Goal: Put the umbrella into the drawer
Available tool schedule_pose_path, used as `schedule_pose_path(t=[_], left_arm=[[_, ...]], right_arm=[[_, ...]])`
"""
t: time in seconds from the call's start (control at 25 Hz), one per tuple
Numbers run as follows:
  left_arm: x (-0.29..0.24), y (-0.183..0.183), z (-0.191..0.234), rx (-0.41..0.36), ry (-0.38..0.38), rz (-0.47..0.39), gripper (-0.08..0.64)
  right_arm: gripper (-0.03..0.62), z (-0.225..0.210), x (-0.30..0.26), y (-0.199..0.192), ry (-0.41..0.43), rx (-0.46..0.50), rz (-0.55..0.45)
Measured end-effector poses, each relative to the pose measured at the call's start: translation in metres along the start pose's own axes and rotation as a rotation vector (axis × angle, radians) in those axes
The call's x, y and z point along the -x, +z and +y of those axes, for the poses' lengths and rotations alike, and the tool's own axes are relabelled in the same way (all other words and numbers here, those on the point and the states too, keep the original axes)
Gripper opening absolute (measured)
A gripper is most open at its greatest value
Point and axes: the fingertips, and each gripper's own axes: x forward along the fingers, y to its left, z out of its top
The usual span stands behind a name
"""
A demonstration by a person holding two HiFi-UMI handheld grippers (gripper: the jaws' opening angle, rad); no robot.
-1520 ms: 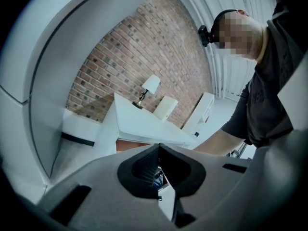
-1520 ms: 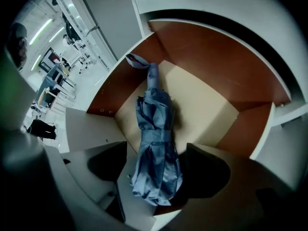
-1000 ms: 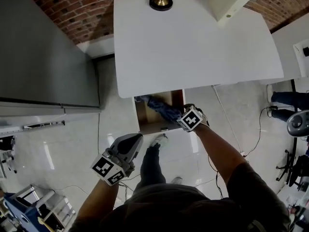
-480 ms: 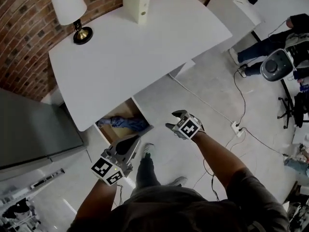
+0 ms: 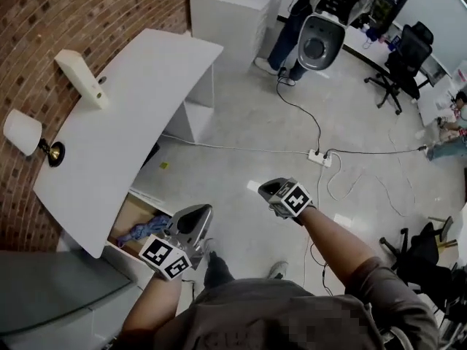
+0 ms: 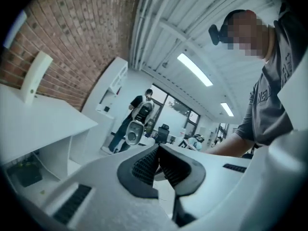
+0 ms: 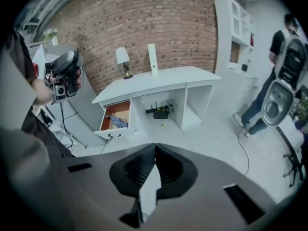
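Note:
The blue umbrella [image 5: 143,231] lies inside the open wooden drawer [image 5: 128,216] under the white desk [image 5: 117,122]. In the right gripper view the umbrella [image 7: 118,122] shows as a blue bundle in the drawer [image 7: 114,113]. My left gripper [image 5: 198,211] hovers just right of the drawer, jaws together and empty. My right gripper [image 5: 263,189] hangs over bare floor, farther right, shut with nothing between its pads. Its own view looks back at the desk, with the left gripper [image 7: 66,75] at the left edge. Neither gripper touches the umbrella.
A lamp [image 5: 25,133] and a white box [image 5: 82,79] stand on the desk. A power strip [image 5: 319,157] with cables lies on the floor. A person and an office chair [image 5: 319,42] are at the back. A grey cabinet [image 5: 51,294] is beside the drawer.
Both grippers have pulled back from the drawer and risen. The right gripper's jaws have gone from open to shut, empty. The umbrella stays in the drawer. The head view has swung right.

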Motion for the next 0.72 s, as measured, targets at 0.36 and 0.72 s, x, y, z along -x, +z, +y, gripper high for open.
schedule_pose_path(t=[0.36, 0.72], left_arm=[[-0.145, 0.016, -0.151, -0.084, -0.300, 0.080, 0.003], [-0.219, 0.035, -0.260, -0.151, -0.528, 0.102, 0.003]], right_arm=[[-0.009, -0.044, 0.206, -0.112, -0.087, -0.326, -0.259], [-0.010, -0.042, 0.381, -0.167, -0.223, -0.514, -0.621]])
